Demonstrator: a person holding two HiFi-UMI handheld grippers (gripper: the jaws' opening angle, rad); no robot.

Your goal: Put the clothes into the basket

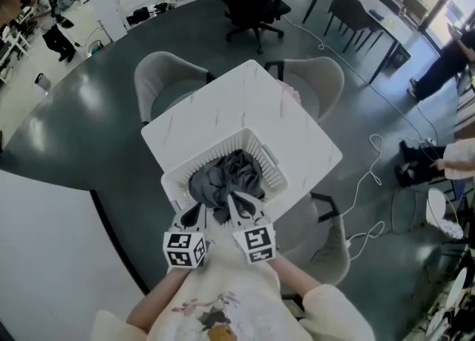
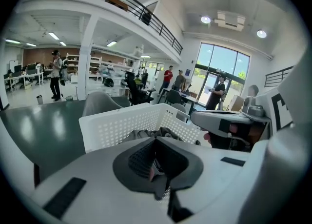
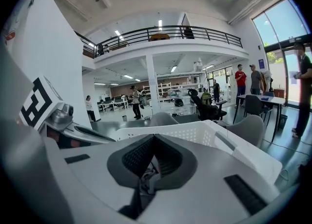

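Crumpled grey clothes [image 1: 226, 176] lie heaped inside the white perforated basket [image 1: 175, 177] on the white bench [image 1: 297, 128], directly ahead of the left gripper [image 1: 194, 213] and right gripper [image 1: 241, 204], which are side by side at its near rim, jaws closed on nothing, the right slightly nearer.

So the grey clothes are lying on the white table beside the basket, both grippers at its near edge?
No: the grey clothes lie inside the basket, not beside it on the white table, as the head view shows. The left gripper and right gripper are at its near edge.
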